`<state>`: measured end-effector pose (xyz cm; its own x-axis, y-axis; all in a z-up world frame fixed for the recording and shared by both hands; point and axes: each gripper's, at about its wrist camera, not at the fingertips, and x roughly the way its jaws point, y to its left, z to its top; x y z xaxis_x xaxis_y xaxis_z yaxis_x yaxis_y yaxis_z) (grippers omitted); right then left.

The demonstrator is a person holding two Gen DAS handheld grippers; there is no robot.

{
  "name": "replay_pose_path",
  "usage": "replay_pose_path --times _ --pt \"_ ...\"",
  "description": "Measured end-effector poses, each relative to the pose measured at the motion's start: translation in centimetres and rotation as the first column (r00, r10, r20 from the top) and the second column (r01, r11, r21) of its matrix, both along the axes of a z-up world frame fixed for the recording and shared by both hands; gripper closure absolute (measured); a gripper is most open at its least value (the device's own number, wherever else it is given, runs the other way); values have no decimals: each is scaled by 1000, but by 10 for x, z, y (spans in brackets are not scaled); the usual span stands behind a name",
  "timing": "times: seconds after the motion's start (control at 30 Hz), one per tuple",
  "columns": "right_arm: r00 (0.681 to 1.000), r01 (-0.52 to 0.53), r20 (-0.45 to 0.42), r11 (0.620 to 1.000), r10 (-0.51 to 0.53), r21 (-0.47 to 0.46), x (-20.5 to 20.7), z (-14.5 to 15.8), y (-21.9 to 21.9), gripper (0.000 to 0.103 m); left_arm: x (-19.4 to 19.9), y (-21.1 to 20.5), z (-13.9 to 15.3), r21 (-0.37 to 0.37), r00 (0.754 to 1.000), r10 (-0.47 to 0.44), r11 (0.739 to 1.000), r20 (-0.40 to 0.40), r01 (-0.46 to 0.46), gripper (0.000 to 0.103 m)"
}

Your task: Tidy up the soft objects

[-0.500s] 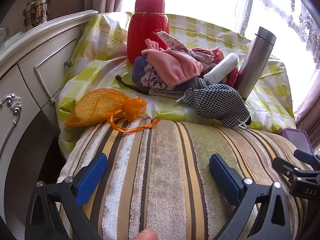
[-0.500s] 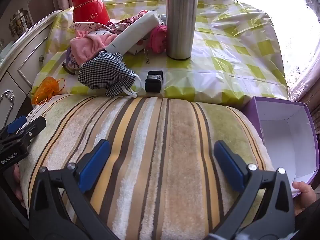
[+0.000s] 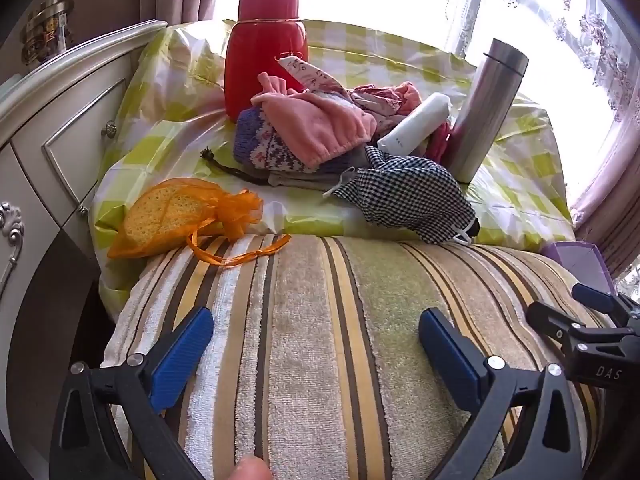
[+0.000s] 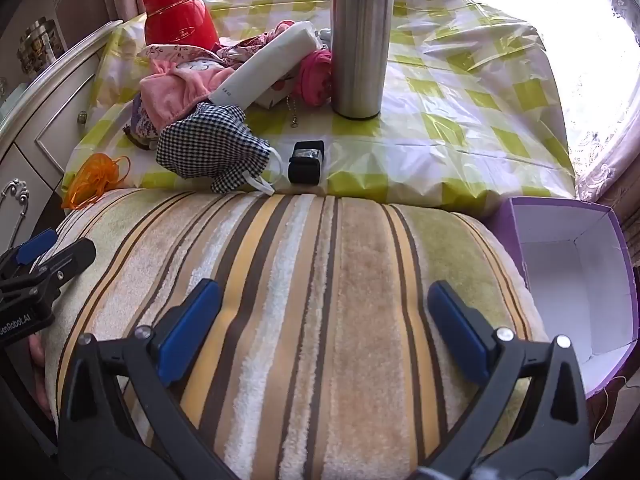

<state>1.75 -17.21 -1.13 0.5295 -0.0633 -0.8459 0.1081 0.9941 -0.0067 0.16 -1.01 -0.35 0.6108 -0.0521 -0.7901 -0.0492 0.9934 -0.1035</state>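
A heap of soft things lies on the yellow-checked table: a pink cloth (image 3: 320, 124), a knitted purple pouch (image 3: 264, 152), a black-and-white checked mask (image 3: 408, 196) (image 4: 208, 144) and an orange mesh bag (image 3: 180, 212) (image 4: 92, 180). A striped towel-covered cushion (image 3: 320, 340) (image 4: 320, 300) fills the foreground. My left gripper (image 3: 316, 344) is open and empty above the cushion. My right gripper (image 4: 324, 320) is open and empty above it too, and shows at the right edge of the left wrist view (image 3: 592, 320).
A red flask (image 3: 266, 44), a steel flask (image 4: 360, 36), a white tube (image 4: 268, 68) and a small black box (image 4: 306, 162) stand on the table. An open purple box (image 4: 576, 280) sits at the right. A white cabinet (image 3: 60, 128) stands at the left.
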Motion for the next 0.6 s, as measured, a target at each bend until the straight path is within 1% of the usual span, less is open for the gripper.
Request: replay_pose_path --times 0.13,0.37,0.6 --pt "1000 0 0 1000 0 1 0 0 0 0 0 -5 -1 18 1000 1 1000 0 -1 0" --pt "1000 4 21 1000 -4 2 -1 0 0 0 -1 -3 1 -2 1000 19 1000 9 -19 0" --pt "999 9 42 1000 -9 -13 -2 -4 1 0 2 -4 1 6 1000 11 1000 3 -11 0"
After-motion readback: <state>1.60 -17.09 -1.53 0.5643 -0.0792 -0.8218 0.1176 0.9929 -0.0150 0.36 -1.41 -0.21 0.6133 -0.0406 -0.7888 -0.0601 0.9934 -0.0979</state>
